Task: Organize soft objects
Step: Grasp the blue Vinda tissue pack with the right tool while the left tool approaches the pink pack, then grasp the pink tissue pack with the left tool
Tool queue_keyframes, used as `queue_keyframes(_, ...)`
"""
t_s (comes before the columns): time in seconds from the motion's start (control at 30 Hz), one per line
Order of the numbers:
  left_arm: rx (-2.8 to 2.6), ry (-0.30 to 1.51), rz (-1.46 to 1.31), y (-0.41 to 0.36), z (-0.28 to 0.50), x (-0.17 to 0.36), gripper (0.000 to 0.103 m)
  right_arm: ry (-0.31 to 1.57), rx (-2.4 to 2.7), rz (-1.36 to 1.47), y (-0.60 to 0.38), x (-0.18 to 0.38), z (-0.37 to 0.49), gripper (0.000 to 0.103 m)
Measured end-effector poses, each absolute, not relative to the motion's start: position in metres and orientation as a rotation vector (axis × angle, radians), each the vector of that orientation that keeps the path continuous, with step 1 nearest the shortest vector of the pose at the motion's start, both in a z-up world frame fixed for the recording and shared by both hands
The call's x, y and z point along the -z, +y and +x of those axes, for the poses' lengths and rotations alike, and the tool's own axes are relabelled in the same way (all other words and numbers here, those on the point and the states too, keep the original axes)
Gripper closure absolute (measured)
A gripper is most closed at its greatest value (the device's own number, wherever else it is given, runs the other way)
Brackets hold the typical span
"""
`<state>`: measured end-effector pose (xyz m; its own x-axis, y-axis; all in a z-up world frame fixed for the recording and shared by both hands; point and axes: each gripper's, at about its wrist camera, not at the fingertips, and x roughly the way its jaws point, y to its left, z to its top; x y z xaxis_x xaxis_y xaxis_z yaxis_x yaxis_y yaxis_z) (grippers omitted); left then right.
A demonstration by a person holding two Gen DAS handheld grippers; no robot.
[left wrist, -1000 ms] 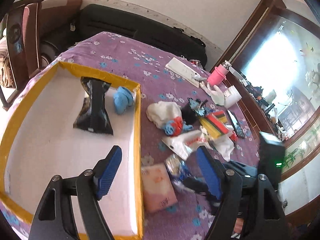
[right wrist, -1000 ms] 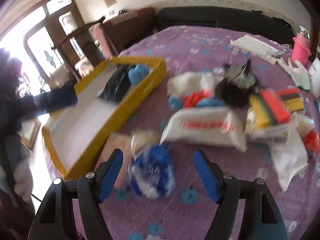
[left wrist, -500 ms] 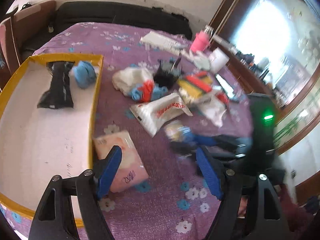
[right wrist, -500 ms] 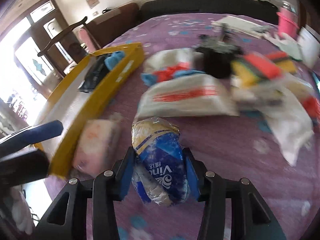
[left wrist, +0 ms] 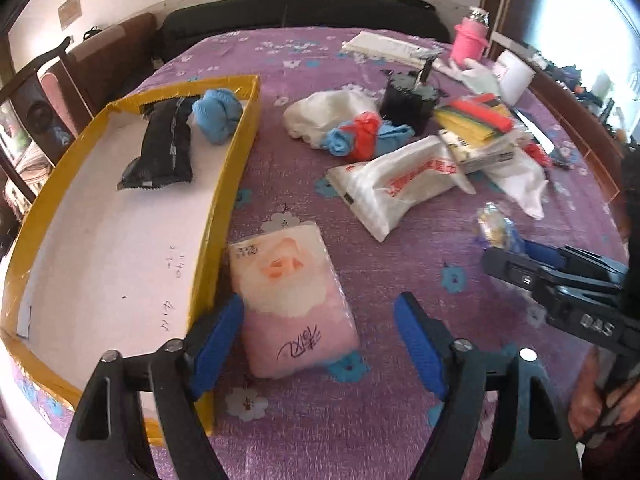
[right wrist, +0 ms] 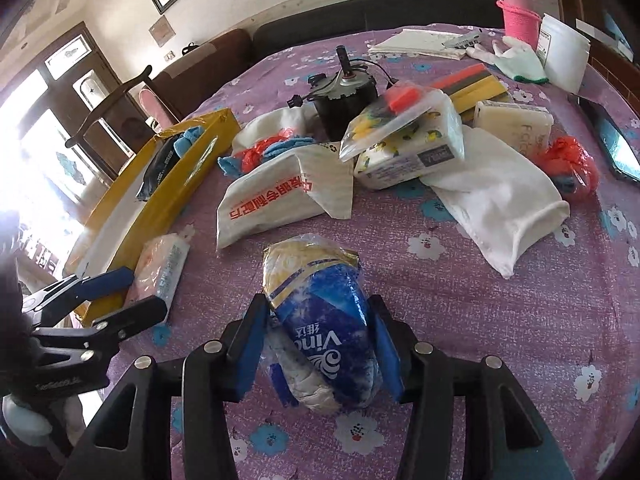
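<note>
My right gripper (right wrist: 320, 344) is shut on a blue and yellow tissue pack (right wrist: 320, 320), held just above the purple tablecloth; that pack also shows in the left wrist view (left wrist: 494, 230). My left gripper (left wrist: 320, 344) is open and straddles a pink tissue pack (left wrist: 292, 296) lying beside the yellow tray (left wrist: 224, 208). The tray holds a black packet (left wrist: 164, 144) and a blue cloth ball (left wrist: 218, 114). A white bag with red print (left wrist: 400, 184) lies in the middle of the table.
Behind the white bag lie a white cloth (left wrist: 324, 114), blue and red cloths (left wrist: 360, 136), a black motor (right wrist: 344, 96), sponges (left wrist: 476, 114), a lemon-print tissue pack (right wrist: 408, 148), a white sack (right wrist: 500, 204), a phone (right wrist: 616, 144) and a pink bottle (right wrist: 520, 16).
My right gripper closed on the blue tissue pack and holds it. My left gripper moved from over the tray to straddle the pink tissue pack.
</note>
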<state>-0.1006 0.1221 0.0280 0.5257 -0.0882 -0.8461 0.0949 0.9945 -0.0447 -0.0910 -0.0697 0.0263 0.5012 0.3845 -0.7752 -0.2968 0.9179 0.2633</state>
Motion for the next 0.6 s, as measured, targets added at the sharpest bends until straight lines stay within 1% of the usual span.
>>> queue_keyframes(0.03,0.128,1.019,0.000,0.119,-0.098,-0.026,0.016,0.961,-0.416,0.106,-0.071,-0.026,-0.091,0.049)
queue_keyframes(0.1,0.194,1.027,-0.008,0.111,-0.094,-0.023,0.014,0.960,-0.424,0.123,-0.075,-0.025,-0.090,0.049)
queue_keyframes(0.13,0.237,1.025,-0.009,0.105,-0.095,-0.023,0.011,0.960,-0.429,0.134,-0.076,-0.025,-0.090,0.049)
queue_keyframes(0.27,0.377,0.992,-0.018,0.096,-0.101,-0.031,0.011,0.962,-0.443,0.169,-0.082,-0.024,-0.090,0.049)
queue_keyframes(0.43,0.326,0.982,-0.021,0.102,-0.097,-0.032,0.012,0.963,-0.448,0.183,-0.082,-0.024,-0.091,0.049)
queue_keyframes(0.47,0.336,0.990,-0.019,0.100,-0.096,-0.031,0.016,0.962,-0.448,0.181,-0.082,-0.024,-0.091,0.049)
queue_keyframes(0.5,0.343,0.995,-0.012,0.097,-0.097,-0.030,0.025,0.962,-0.448,0.181,-0.082,-0.024,-0.092,0.049)
queue_keyframes(0.53,0.327,0.980,0.019,0.094,-0.098,-0.030,0.042,0.962,-0.447,0.183,-0.082,-0.024,-0.092,0.049)
queue_keyframes(0.6,0.356,0.971,0.048,0.087,-0.101,-0.030,0.068,0.962,-0.447,0.185,-0.082,-0.025,-0.092,0.049)
